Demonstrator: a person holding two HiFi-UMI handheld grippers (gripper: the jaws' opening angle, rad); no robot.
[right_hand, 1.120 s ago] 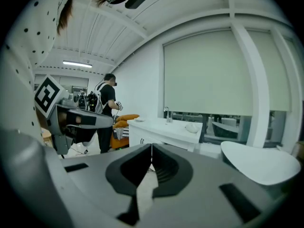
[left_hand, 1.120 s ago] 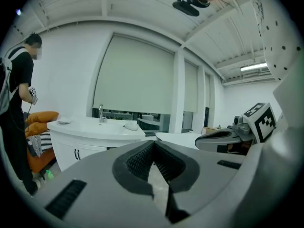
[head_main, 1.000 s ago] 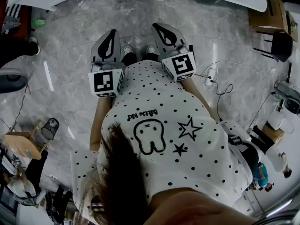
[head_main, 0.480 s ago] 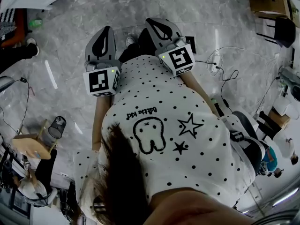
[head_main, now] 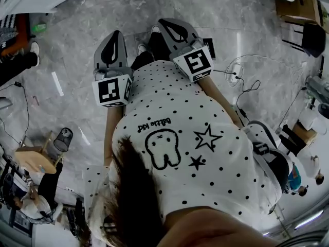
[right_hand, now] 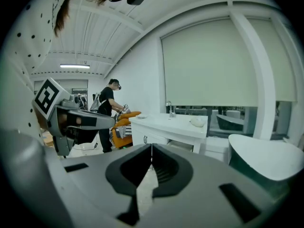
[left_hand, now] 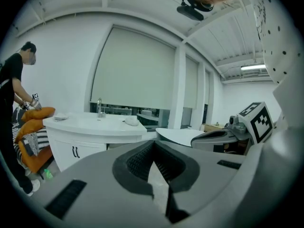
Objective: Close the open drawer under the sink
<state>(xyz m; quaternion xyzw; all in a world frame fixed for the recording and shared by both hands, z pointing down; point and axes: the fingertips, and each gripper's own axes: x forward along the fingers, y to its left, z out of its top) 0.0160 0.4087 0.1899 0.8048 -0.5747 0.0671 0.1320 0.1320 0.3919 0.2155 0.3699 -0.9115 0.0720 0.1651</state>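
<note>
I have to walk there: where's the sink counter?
The sink counter stands ahead across the floor: left of centre in the left gripper view, between a person on its left and a white tub on its right.

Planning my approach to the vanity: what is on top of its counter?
On the white counter stand a faucet, a flat dish near its left end and a pale rounded lump near the right. The low angle hides the basin's inside.

- White short-sleeved shirt (head_main: 221, 163): black polka dots, black outlined tooth and stars.
- Grey marbled stone floor (head_main: 247, 19).
- Grey plastic left gripper (head_main: 117, 34) and right gripper (head_main: 166, 23): black-and-white square markers.
- White sink cabinet (left_hand: 61, 148): black handles.
- Orange seat cushions (left_hand: 31, 122).
</note>
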